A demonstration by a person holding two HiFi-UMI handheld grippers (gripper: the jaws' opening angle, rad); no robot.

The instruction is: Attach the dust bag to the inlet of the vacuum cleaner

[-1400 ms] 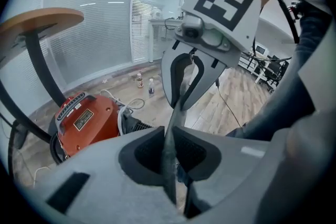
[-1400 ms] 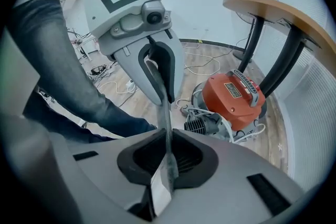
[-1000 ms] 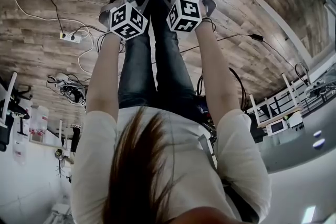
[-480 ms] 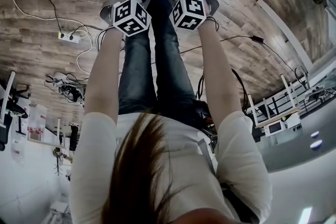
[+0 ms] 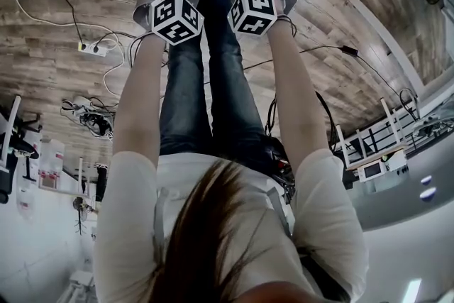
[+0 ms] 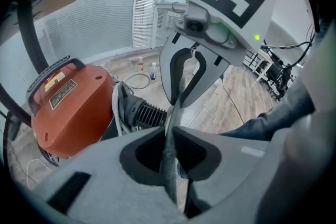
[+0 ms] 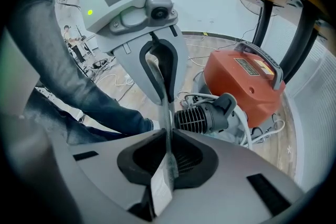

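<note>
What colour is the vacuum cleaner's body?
The vacuum cleaner is orange-red, clearest in the right gripper view.

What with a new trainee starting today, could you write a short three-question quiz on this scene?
1. True or false: the right gripper is empty.
2. The body of the vacuum cleaner is: A blue, B orange, C green.
3. What one thing do the left gripper and the right gripper both clamp in their jaws?

Key:
1. False. Its jaws are shut on a thin grey sheet.
2. B.
3. The dust bag, stretched edge-on between the two grippers.
</note>
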